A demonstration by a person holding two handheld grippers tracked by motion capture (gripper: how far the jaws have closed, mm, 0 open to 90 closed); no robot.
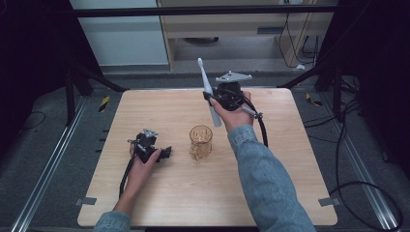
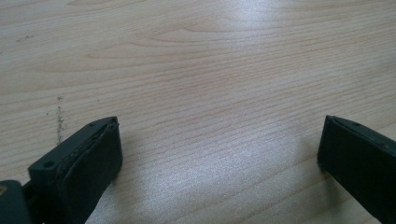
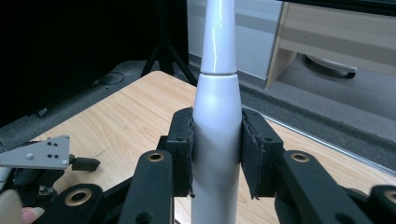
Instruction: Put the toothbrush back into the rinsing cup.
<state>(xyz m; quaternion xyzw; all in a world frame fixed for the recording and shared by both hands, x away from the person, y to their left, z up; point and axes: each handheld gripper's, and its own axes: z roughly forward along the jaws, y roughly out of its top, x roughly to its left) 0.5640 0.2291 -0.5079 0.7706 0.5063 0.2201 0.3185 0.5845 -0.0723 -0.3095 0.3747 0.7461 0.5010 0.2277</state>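
item: electric toothbrush (image 1: pixel 208 92), white, tapered neck, head pointing up and away from the person. held above the far middle of the table (image 1: pixel 290 193), clear of the surface.

holder: right gripper (image 3: pixel 216 154), both black pads pressed flat on the thick part of the handle just below the seam. grip looks square, but the body is smooth and glossy.

item: amber glass cup (image 1: pixel 200 141), upright near the table's centre, with nothing visible inside, just toward the person from the raised brush.

holder: left gripper (image 1: pixel 163 153), resting low on the wood left of the cup, jaws standing wide apart with bare table between them.

risks, as judged from here: the slick handle could slide or twist in the pads if tipped; a lowering brush could clip the cup's rim and topple it, since nothing steadies the glass; the trailing cable could drag across the cup.
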